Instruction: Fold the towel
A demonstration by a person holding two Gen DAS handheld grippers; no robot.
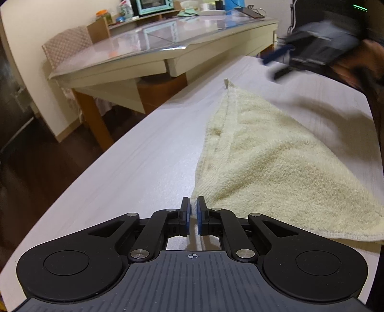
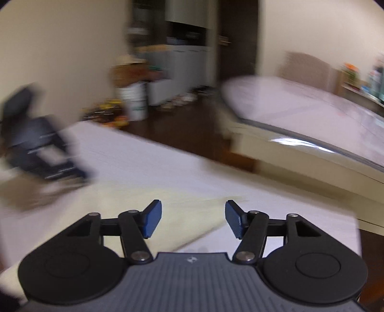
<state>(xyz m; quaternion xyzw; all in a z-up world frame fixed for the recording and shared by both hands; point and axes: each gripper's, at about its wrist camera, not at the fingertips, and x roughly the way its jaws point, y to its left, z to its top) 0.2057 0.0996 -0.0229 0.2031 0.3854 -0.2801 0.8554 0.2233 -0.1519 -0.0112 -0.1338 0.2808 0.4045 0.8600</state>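
Observation:
A pale yellow towel [image 1: 268, 163] lies folded into a triangle on the white table [image 1: 124, 172]. My left gripper [image 1: 193, 206] is at the towel's near corner, jaws shut, with the corner reaching in between the fingertips. My right gripper [image 1: 274, 66] is blurred above the table past the towel's far tip, held by a hand. In the right wrist view my right gripper [image 2: 193, 220] stands open with nothing between its blue pads [image 2: 152, 220], and the towel [image 2: 187, 213] lies under it. The left gripper [image 2: 48, 153] shows as a dark blur at the left.
A second table with a glass top [image 1: 168, 48] stands beyond the white one, carrying a small oven [image 1: 153, 6] and clutter. A chair [image 1: 67, 45] sits at its far end. Dark floor [image 1: 36, 156] lies to the left of the table edge.

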